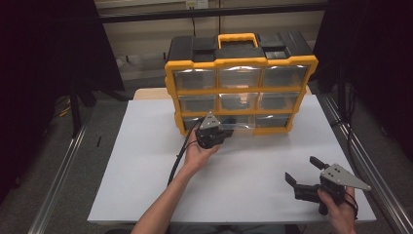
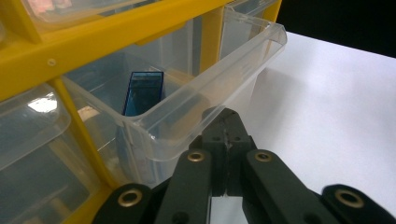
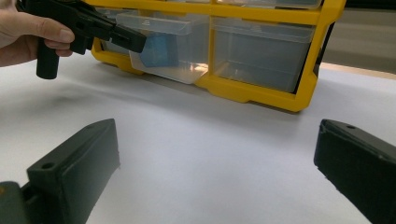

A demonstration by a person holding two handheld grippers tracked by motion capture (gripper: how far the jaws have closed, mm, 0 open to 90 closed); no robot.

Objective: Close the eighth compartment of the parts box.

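Nearest the person, at the right front of the white-covered table (image 1: 243, 185), the right gripper (image 1: 303, 171) is held in the right hand (image 1: 341, 212) with its fingers spread wide and nothing between them; in the right gripper view the two black fingers (image 3: 74, 168) stand far apart over bare white surface. Farther in, the left hand (image 1: 197, 155) holds the left gripper (image 2: 227, 135) at the bottom row of the yellow organizer (image 1: 241, 63). Its fingers are pressed together at the front lip of a clear drawer (image 2: 205, 88), which sticks out of the organizer's frame; whether they pinch the lip cannot be told. Inside that drawer stands a blue rectangular piece (image 2: 142, 91). Behind rises the organizer with its black top and yellow carry handle (image 1: 237, 38).
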